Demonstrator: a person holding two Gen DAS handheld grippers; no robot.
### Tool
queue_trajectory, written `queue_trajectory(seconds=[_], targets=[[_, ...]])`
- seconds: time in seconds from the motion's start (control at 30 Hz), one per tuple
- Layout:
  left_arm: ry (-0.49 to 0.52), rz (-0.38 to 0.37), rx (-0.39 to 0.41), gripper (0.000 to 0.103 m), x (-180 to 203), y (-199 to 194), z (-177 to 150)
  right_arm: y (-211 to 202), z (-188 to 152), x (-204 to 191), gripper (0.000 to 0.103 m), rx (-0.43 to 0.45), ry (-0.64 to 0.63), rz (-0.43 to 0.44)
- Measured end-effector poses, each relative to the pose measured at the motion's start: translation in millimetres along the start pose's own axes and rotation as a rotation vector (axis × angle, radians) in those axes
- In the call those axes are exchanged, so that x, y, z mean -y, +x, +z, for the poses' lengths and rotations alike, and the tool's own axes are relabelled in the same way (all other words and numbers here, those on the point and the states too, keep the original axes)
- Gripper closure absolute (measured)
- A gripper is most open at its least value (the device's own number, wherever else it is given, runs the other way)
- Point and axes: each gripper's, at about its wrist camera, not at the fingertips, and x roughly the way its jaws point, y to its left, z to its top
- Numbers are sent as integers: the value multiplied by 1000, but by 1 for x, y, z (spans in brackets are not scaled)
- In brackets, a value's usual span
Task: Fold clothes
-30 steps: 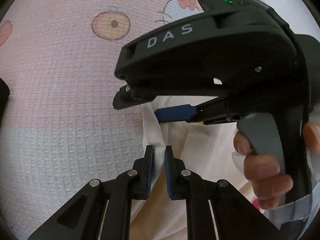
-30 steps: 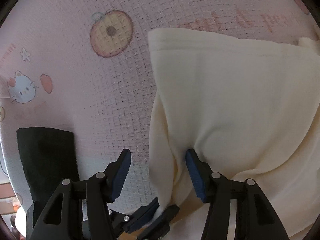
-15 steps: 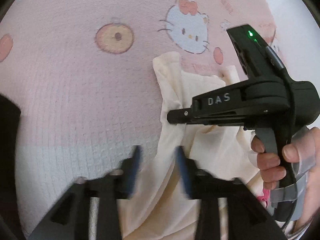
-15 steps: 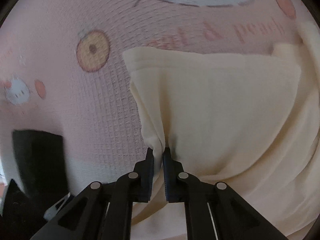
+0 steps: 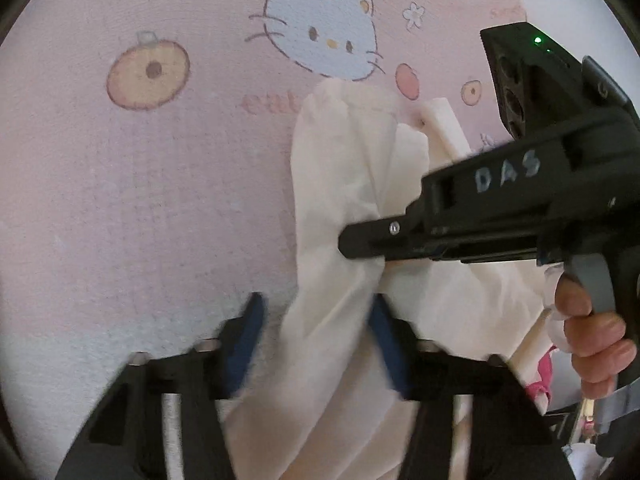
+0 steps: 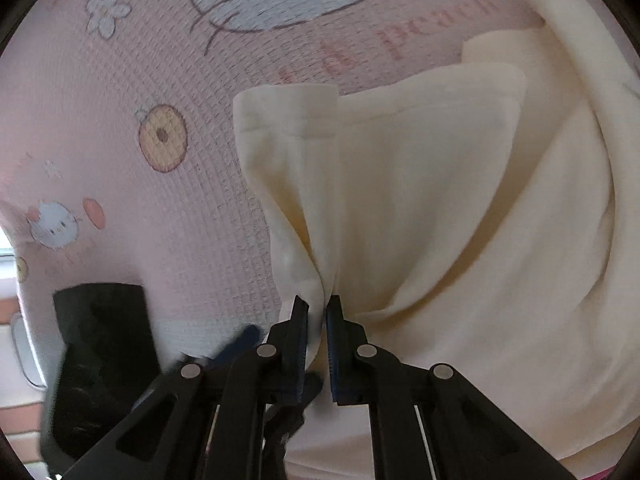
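A cream garment (image 6: 460, 208) lies on a pink cartoon-print cloth (image 6: 152, 60). My right gripper (image 6: 317, 312) is shut on a bunched fold of it near its left hem. In the left wrist view the garment (image 5: 340, 184) hangs gathered between my left gripper's (image 5: 316, 320) open blue-padded fingers (image 5: 244, 336), which stand apart on either side of the fabric without pinching it. The right gripper (image 5: 348, 242) comes in from the right there, its tip on the cloth just above my left fingers.
A dark folded item (image 6: 100, 344) lies on the pink cloth at the lower left of the right wrist view. A hand (image 5: 592, 344) holds the right gripper's trigger. A pink scrap (image 5: 540, 380) shows under the garment's right edge.
My left gripper let go of the garment and opened wide. My right gripper closed on the fold and now holds it, and both views have drawn back from the cloth.
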Motion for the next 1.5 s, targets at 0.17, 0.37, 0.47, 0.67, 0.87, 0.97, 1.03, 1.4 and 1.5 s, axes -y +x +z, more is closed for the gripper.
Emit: queue_trajectory(seconds=[0.17, 0.37, 0.47, 0.67, 0.87, 0.97, 1.03, 1.4, 1.5], targets=[[49, 0, 42, 79, 9, -5, -6, -17, -7, 5, 81, 44, 32, 30], [11, -1, 16, 79, 3, 3, -6, -70, -1, 53, 56, 223, 192, 120], [-5, -13, 18, 79, 0, 2, -6, -76, -2, 66, 52, 249, 236, 133], [-42, -43, 28, 79, -8, -9, -12, -42, 5, 29, 50, 223, 168, 143], [-17, -36, 36, 79, -2, -9, -15, -19, 7, -4, 42, 180, 66, 132], [-15, -33, 40, 79, -1, -9, -17, -3, 4, -14, 42, 163, -2, 11], [-10, -39, 45, 79, 1, -10, -18, 7, 2, -21, 42, 150, -28, -11], [60, 28, 39, 79, 14, -17, -24, -3, -11, -8, 93, 160, -20, -101], [90, 40, 40, 79, 21, -20, -29, -16, -23, 22, 93, 151, 61, -91]])
